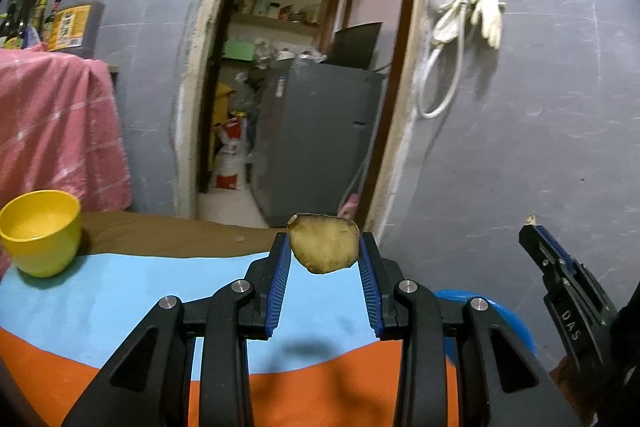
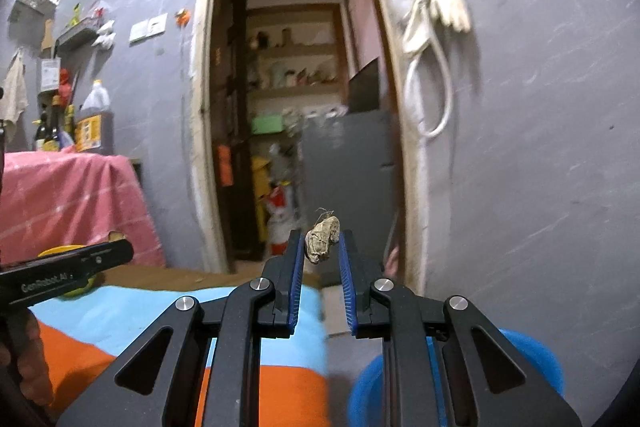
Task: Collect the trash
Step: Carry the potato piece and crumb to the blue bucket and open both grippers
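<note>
Between each gripper's jaws sits trash: peel, wad.

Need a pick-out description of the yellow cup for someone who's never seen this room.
Start at the table with the blue-and-orange cloth in front of the doorway. At its far left edge, below the pink draped cloth, stands the yellow cup. It is upright, empty-looking and the only bright yellow vessel on the table.

left wrist: faces doorway over table | right wrist: same, nearer (shared: doorway, table, blue bin)
</note>
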The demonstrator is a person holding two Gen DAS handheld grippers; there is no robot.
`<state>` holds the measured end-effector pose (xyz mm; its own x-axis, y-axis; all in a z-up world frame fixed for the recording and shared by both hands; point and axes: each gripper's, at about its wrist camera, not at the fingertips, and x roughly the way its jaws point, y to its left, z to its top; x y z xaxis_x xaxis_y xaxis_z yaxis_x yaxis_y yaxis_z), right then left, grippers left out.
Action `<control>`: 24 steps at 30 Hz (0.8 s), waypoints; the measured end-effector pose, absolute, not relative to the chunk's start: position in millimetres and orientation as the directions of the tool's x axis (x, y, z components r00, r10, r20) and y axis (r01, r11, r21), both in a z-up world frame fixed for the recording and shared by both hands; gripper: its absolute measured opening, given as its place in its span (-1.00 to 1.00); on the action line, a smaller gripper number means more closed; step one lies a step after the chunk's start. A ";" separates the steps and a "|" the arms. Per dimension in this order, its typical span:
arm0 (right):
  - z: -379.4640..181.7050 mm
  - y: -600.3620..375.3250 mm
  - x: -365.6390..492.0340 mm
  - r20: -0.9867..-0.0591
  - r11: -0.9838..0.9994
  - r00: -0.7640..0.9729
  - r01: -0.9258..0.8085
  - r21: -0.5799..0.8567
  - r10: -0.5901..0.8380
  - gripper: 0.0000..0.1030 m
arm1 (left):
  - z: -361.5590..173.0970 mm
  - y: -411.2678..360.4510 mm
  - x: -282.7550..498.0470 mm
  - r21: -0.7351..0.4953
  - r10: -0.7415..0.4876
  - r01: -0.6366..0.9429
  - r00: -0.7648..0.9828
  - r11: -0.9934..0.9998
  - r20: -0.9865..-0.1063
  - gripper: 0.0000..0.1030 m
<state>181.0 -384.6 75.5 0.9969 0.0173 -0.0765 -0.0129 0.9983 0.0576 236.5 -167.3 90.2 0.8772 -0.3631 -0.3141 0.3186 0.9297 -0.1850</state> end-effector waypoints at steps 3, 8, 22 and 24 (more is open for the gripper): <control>75.3 -397.1 176.4 -0.069 0.998 0.998 0.020 0.066 -0.015 -0.69 | 91.6 -185.7 235.1 -0.186 -0.398 0.356 0.864 0.916 -0.308 -0.42; 72.3 -417.7 173.2 -0.089 0.993 0.994 0.075 0.092 -0.067 -0.69 | 90.6 -218.4 234.5 -0.178 -0.456 0.421 0.833 0.890 -0.313 -0.42; 54.0 -475.0 177.4 -0.243 0.951 0.958 0.209 0.229 -0.152 -0.64 | 64.5 -292.7 259.6 -0.270 -0.601 0.542 0.656 0.796 -0.456 -0.41; 49.8 -482.9 178.0 -0.269 0.940 0.949 0.234 0.247 -0.166 -0.48 | 58.3 -299.6 266.9 -0.289 -0.618 0.554 0.617 0.781 -0.486 -0.41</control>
<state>178.0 -482.9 49.8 0.9488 -0.1655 -0.2689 0.2341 0.9403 0.2471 266.9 -299.6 58.3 0.6175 -0.6183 -0.4862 0.5540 0.7807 -0.2891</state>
